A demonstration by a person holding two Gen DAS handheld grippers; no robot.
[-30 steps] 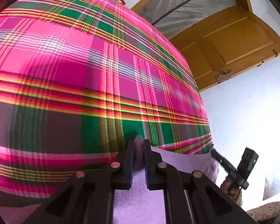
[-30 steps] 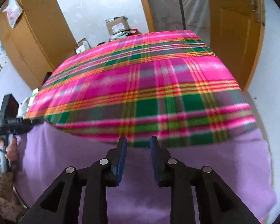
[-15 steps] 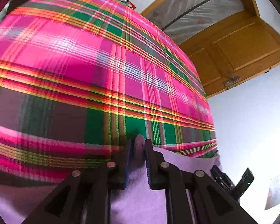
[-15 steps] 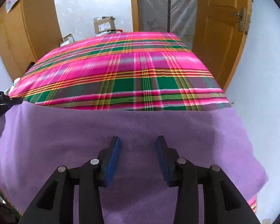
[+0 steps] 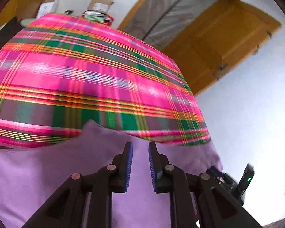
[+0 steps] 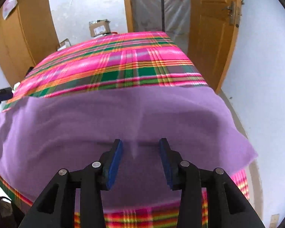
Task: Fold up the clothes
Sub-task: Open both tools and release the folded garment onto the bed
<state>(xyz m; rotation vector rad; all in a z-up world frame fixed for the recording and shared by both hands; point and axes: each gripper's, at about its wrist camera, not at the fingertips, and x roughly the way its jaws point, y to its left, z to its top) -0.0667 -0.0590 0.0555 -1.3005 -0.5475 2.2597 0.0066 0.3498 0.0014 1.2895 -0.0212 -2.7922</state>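
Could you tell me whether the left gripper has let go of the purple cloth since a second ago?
Yes. The left gripper, earlier pinching the purple cloth, is now open above it, drawn back from the plaid table cover.

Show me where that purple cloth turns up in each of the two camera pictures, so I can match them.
Left wrist view: the purple cloth fills the bottom, beneath the left tongs, with one corner poking up over the plaid.
Right wrist view: the purple cloth spans the middle, ahead of the right tongs.
Shared landmark: the pink plaid tablecloth beyond the cloth.
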